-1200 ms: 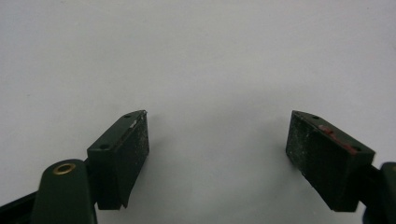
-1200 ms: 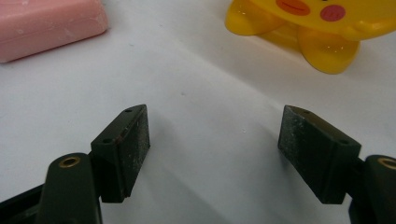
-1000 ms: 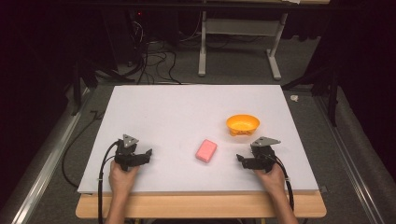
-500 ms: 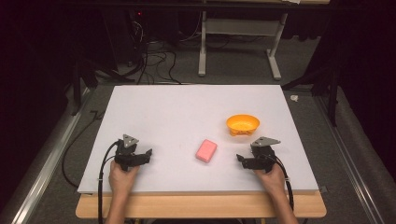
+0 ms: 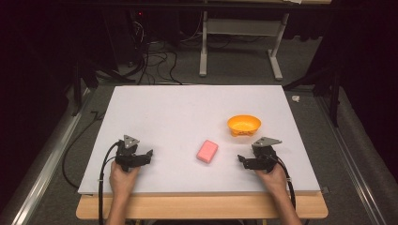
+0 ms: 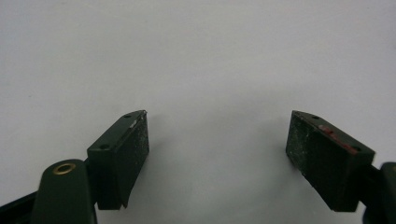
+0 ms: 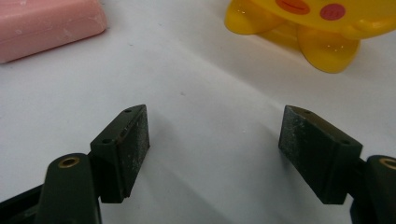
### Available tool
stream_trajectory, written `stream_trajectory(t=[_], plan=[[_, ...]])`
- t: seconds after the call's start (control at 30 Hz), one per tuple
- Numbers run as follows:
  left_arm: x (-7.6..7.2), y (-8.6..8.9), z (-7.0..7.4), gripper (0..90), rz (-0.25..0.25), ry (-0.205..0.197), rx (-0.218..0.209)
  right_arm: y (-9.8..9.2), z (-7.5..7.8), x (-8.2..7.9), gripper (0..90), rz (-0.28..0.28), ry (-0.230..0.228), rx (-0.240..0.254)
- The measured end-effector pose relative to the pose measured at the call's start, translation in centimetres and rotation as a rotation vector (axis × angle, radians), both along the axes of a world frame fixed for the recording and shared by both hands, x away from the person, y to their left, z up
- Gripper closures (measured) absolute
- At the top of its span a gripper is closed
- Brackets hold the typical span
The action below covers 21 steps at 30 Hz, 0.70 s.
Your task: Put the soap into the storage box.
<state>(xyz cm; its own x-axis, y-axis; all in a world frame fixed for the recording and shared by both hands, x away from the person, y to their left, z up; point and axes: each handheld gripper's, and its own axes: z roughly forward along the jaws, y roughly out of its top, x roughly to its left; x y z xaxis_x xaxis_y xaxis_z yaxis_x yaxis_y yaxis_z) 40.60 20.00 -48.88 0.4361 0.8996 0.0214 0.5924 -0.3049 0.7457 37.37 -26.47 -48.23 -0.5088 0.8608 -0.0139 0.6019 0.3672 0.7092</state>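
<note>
Resting low on the white table (image 5: 187, 108), both claws are standing idle with nothing between their jaws. In the left gripper view, the left claw (image 6: 217, 140) is showing its jaws spread wide over bare surface. In the right gripper view, the right claw (image 7: 212, 140) is likewise showing its jaws well apart and gripping nothing. The pink soap bar (image 5: 207, 151) is lying flat between the two claws, nearer the right one, and the orange bowl (image 5: 244, 124) is sitting just beyond the right claw.

Likely hazards from this position:
- The bar is lying low and flat, so a shallow approach is risking a push across the table rather than a grip.
- A smooth bar is probably liable to slip from the pads if pinched near a corner.
- The bowl is standing close by on small feet, so a wide swing of the right claw is risking a knock or tip.
</note>
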Motion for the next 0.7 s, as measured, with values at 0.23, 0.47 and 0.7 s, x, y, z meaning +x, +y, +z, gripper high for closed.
stream_trajectory(t=[0.23, 0.47, 0.7], plan=[[0.0, -0.1, 0.0, 21.6, 0.002, -0.006, 0.003, 0.1, 0.1, 0.1, 24.0, -0.006, 0.009, -0.003], [-0.1, -0.1, 0.0, 21.4, 0.003, -0.009, 0.008, 0.7, 1.2, -0.2, 23.6, 0.003, -0.019, 0.044], [0.0, 0.0, 0.0, 21.5, 0.003, -0.006, 0.002, 1.3, 2.2, -0.6, 23.6, 0.034, -0.043, 0.065]])
